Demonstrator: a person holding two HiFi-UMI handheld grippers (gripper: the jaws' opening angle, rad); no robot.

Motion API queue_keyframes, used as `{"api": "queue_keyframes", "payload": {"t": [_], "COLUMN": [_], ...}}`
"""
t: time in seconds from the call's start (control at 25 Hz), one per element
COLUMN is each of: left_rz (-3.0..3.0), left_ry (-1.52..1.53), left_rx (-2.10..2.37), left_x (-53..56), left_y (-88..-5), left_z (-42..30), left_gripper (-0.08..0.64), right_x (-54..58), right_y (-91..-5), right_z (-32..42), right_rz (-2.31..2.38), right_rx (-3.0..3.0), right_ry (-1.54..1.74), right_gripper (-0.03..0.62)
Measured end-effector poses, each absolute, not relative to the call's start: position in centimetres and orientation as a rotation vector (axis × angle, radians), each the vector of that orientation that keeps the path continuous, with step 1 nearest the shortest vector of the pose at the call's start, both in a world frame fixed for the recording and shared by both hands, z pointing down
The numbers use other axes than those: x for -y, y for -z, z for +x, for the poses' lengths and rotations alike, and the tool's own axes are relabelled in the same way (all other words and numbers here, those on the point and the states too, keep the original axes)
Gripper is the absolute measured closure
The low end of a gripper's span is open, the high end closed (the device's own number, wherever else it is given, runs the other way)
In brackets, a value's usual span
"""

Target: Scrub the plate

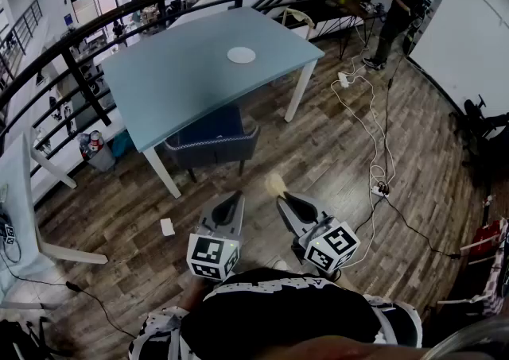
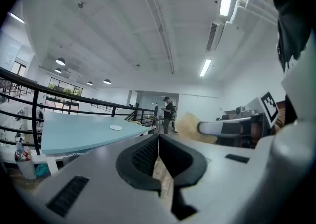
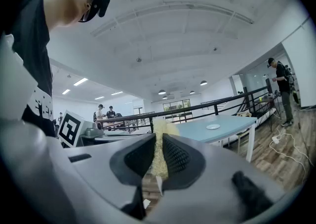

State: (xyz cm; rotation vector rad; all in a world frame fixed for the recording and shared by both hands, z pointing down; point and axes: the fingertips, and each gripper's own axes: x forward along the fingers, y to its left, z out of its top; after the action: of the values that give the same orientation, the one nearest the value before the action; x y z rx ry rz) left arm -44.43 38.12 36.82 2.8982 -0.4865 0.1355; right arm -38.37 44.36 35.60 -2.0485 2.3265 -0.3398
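While the plate (image 1: 241, 55) lies far off on the worktop (image 1: 179, 84), right gripper (image 1: 281, 196) jaws clamp a sponge (image 1: 274, 183); left gripper (image 1: 233, 199) jaws meet, empty.

White plate (image 1: 241, 55) flat on blue table (image 1: 183, 84); yellow sponge (image 1: 275, 184) clamped in right tongs (image 1: 281, 196)

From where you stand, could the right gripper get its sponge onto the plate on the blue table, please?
Probably not yet. The right gripper, jaws shut on the sponge, is held close to the body over the floor, while the plate sits far off on the table, beyond a dark chair. Step closer first.
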Motion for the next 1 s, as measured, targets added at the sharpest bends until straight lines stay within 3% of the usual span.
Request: {"api": "queue_keyframes", "payload": {"t": [0.36, 1.0], "left_rz": [2.915, 2.898], "left_ry": [-0.140, -0.115], "left_rx": [0.499, 0.519], "left_x": [-36.9, -37.5], "left_y": [-37.2, -37.3], "left_z": [-48.7, -50.2], "left_gripper": [0.546, 0.546], "right_x": [-43.1, -42.7], "right_y": [-35.4, -35.2], "right_z": [-42.1, -42.8], "right_rz": [-2.054, -2.021], "right_rx": [-2.305, -2.302], "right_ry": [0.322, 0.314], "right_gripper": [0.541, 0.541]}}
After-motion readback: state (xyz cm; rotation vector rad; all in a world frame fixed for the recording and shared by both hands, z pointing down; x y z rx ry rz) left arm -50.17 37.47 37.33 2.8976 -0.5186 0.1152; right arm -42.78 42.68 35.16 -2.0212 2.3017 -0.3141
